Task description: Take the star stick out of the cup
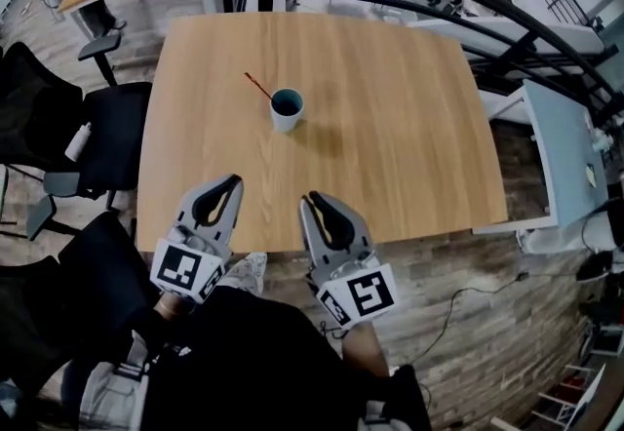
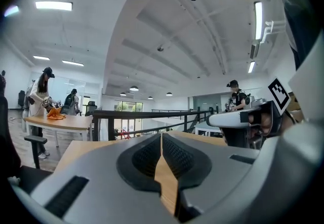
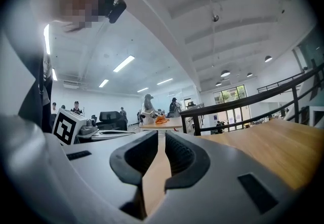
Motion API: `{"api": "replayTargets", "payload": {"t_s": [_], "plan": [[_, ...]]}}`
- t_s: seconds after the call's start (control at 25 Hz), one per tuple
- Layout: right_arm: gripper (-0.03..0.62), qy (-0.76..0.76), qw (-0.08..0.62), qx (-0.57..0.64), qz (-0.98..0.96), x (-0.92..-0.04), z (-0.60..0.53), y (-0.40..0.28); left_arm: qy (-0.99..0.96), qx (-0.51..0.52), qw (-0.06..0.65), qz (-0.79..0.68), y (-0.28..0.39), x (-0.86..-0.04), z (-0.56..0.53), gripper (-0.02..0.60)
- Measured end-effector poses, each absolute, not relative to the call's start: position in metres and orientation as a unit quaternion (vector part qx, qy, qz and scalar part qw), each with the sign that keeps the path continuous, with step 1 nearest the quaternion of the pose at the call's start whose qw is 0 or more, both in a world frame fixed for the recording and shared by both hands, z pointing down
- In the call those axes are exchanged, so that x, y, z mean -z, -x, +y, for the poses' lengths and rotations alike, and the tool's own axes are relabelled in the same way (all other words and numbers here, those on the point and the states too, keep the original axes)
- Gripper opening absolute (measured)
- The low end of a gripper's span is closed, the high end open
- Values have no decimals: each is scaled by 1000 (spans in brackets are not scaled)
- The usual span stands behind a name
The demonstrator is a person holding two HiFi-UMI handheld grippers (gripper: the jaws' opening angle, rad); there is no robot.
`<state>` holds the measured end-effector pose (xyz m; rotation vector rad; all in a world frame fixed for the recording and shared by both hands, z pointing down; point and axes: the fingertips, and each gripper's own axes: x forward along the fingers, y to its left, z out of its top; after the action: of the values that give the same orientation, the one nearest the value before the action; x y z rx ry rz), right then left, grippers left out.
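A: What's the biggest thing here?

B: One wooden counter (image 1: 409, 156).

A: And the person's grippers?

B: Two, held side by side at the counter's near edge, marker cubes toward the body and jaws pointing to the far side. The left gripper (image 1: 233, 181) leans a little to the right, and the right gripper (image 1: 311, 197) a little to the left. Both are well apart from the cup.

A: Are the jaws closed?

B: The left jaws meet at the tips with nothing between them. The right jaws are drawn together but for a thin slit, which is also empty.

A: And the cup?

B: One cup (image 1: 287, 111), pale outside and teal inside. It stands upright on the counter, beyond the grippers.

A: Where's the star stick?

B: One thin reddish star stick (image 1: 258, 86) sits in the cup. It leans out over the far-left rim, with its free end pointing far and left. It is too small for me to make out the star.
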<state>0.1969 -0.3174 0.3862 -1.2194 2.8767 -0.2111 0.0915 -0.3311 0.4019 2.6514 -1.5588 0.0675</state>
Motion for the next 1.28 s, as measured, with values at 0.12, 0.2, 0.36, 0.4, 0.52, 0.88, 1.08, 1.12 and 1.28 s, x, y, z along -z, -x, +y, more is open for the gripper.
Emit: {"api": "replayTargets", "payload": {"t_s": [0.12, 0.2, 0.36, 0.4, 0.52, 0.88, 1.08, 1.12, 1.28], "plan": [[32, 382, -5, 60, 922, -388, -360, -172, -857, -22, 36, -514, -64, -407, -369, 23], [32, 379, -22, 54, 923, -390, -385, -159, -854, -26, 37, -519, -50, -409, -390, 23], [32, 392, -61, 42, 917, -399, -425, -148, -851, -39, 28, -523, -36, -414, -424, 23], [32, 394, -63, 42, 916, -400, -434, -144, -850, -41, 27, -525, -32, -415, -431, 23], [32, 396, -75, 43, 914, -407, -458, -131, -850, -28, 29, -526, -20, -415, -454, 23], [103, 389, -147, 21, 909, -441, -513, -102, -852, -29, 55, -521, -1, -442, -502, 23], [103, 385, -211, 8, 899, -471, -535, -90, -852, -25, 76, -517, 7, -458, -520, 23], [103, 385, -219, 7, 896, -475, -539, -86, -853, -25, 79, -516, 10, -460, -523, 23], [103, 384, -237, 13, 892, -490, -551, -74, -856, -26, 87, -510, 17, -469, -532, 23]]}}
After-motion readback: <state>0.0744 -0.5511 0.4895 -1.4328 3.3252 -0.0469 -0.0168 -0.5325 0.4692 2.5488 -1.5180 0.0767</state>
